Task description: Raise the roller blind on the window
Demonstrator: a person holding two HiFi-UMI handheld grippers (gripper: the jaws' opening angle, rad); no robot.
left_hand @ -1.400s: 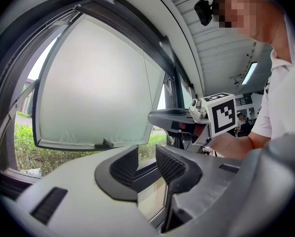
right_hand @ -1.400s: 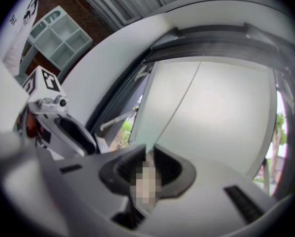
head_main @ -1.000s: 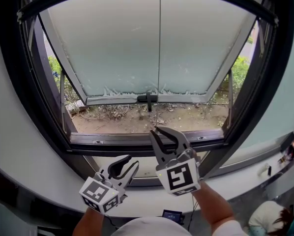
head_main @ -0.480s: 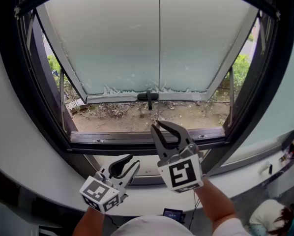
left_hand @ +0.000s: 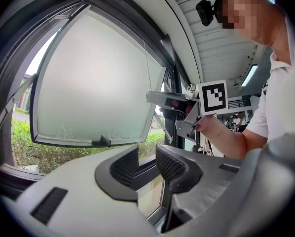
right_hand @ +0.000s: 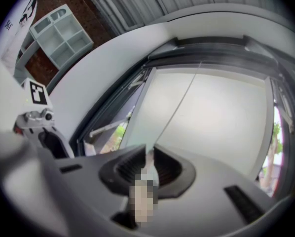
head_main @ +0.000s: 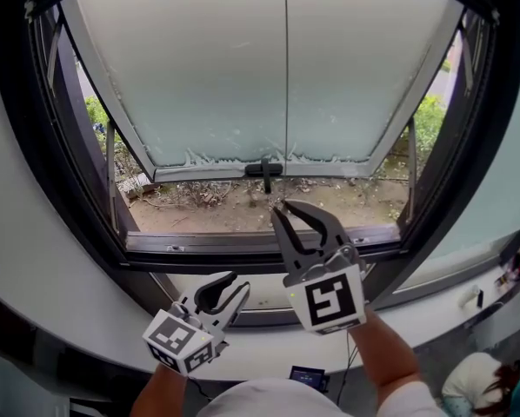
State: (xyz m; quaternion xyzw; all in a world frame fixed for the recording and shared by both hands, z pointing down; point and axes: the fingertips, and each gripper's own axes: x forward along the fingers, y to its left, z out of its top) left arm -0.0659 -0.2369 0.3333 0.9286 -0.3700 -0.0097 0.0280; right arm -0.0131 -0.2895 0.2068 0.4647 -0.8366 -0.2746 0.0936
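A thin pull cord (head_main: 286, 76) hangs straight down in front of the frosted window sash (head_main: 199, 68), which is swung outward. My right gripper (head_main: 288, 208) is raised before the lower window frame (head_main: 243, 248) and is shut on the cord's lower end. In the right gripper view a white cord piece (right_hand: 148, 164) sits pinched between the ribbed pads, and the cord (right_hand: 179, 107) runs up from it. My left gripper (head_main: 231, 283) hangs lower, to the left near the sill, open and empty; its pads (left_hand: 169, 166) stand apart. No blind fabric shows.
A black handle (head_main: 263, 170) sits on the sash's bottom edge, with bare ground and green bushes (head_main: 99, 115) outside. The white sill (head_main: 86, 320) curves below. Small items (head_main: 516, 263) lie at the far right. A person's head (head_main: 495, 380) shows bottom right. White shelving (right_hand: 61, 33) hangs on a brick wall.
My right gripper has risen a little in front of the window, still shut on the cord. The left gripper has stayed where it was.
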